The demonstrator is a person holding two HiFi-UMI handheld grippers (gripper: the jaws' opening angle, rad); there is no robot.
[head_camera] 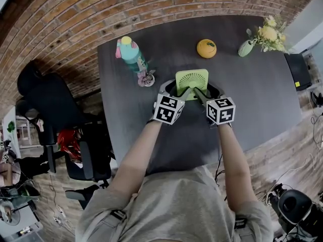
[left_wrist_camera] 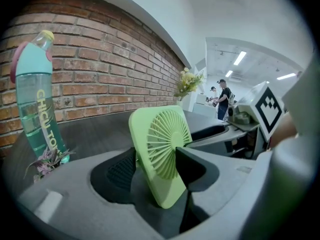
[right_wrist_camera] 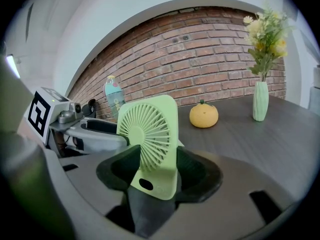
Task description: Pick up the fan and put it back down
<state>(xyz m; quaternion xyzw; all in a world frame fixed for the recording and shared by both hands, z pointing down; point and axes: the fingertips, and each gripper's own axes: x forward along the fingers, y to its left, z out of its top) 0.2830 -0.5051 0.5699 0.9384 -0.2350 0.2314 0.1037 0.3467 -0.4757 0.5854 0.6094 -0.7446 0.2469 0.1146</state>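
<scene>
I have both tongs on the green handheld fan (head_camera: 192,82), which stands upright between them over the dark table (head_camera: 262,100). I cannot tell whether its base touches the tabletop.

The left gripper (left_wrist_camera: 157,179) has its jaws drawn in to a narrow gap. One dark pad sits against the ribbed grille face and the other against the back, gripping the fan low on its body. From this side the fan leans slightly.

The right gripper (right_wrist_camera: 155,176) is closed down the same way. Its pads press on either side of the fan's lower part, just above the small oval slot near the bottom edge. The two grippers meet almost tip to tip at the fan.

Beyond the left gripper and off to its left stands a teal water bottle (head_camera: 130,51) with a pink cap, and a small potted plant (head_camera: 146,78) sits just beside the gripper. Ahead of the right gripper is an orange-shaped ornament (head_camera: 206,48). Further right of it is a pale green vase of yellow flowers (head_camera: 247,48), well apart from the fan.
</scene>
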